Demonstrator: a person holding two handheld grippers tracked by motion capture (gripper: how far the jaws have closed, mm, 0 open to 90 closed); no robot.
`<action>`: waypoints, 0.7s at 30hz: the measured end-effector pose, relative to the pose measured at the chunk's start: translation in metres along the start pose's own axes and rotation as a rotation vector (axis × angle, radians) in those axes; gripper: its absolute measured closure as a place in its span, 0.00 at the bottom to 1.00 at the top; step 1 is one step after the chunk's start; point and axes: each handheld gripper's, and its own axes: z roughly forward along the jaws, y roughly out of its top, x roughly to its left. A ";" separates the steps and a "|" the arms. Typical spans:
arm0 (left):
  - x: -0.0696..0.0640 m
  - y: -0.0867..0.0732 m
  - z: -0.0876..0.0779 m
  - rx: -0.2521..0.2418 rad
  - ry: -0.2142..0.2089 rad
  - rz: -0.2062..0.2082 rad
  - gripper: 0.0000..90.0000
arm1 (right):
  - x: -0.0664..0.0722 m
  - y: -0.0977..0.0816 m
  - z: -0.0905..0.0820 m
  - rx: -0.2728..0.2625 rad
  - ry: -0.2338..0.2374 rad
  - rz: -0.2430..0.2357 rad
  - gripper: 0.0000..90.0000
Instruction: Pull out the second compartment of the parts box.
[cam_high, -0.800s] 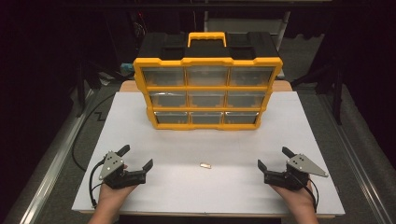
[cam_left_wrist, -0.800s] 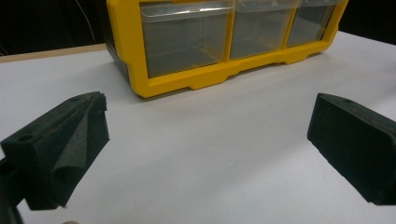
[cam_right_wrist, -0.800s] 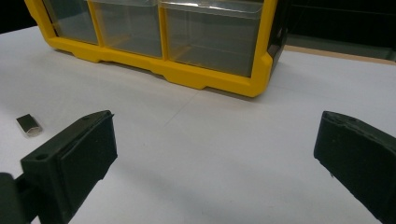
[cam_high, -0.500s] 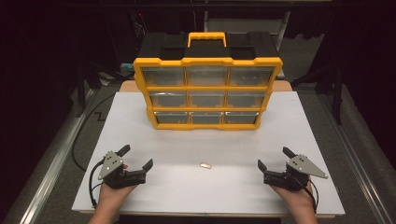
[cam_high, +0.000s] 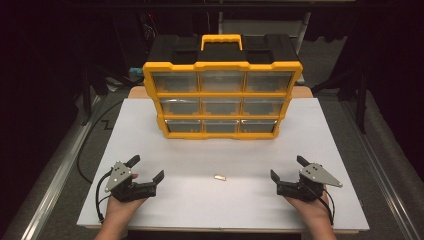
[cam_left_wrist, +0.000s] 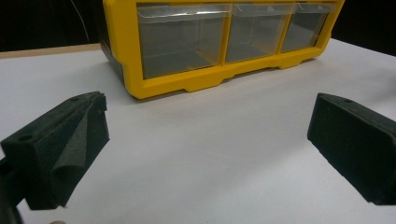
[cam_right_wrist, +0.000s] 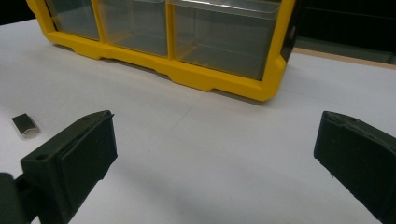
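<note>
Small pale metal piece (cam_high: 219, 177) lies flat on your white surface (cam_high: 320, 130), alone, midway between your two claws, its long axis running left to right. Your left claw (cam_high: 147, 169) and right claw (cam_high: 288, 167) both gape empty. One yellow organiser (cam_high: 222, 92) with nine clear drawers stands beyond.
</note>
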 end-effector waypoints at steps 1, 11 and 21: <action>0.000 0.000 0.000 0.002 -0.001 0.000 0.00 | 0.000 0.001 0.001 0.005 -0.001 -0.007 0.00; -0.002 -0.001 0.002 0.002 -0.012 0.020 0.00 | 0.012 0.006 0.015 0.009 0.020 -0.040 0.00; -0.003 -0.002 0.002 0.001 -0.020 0.022 0.00 | 0.003 0.019 0.034 0.024 -0.012 -0.039 0.00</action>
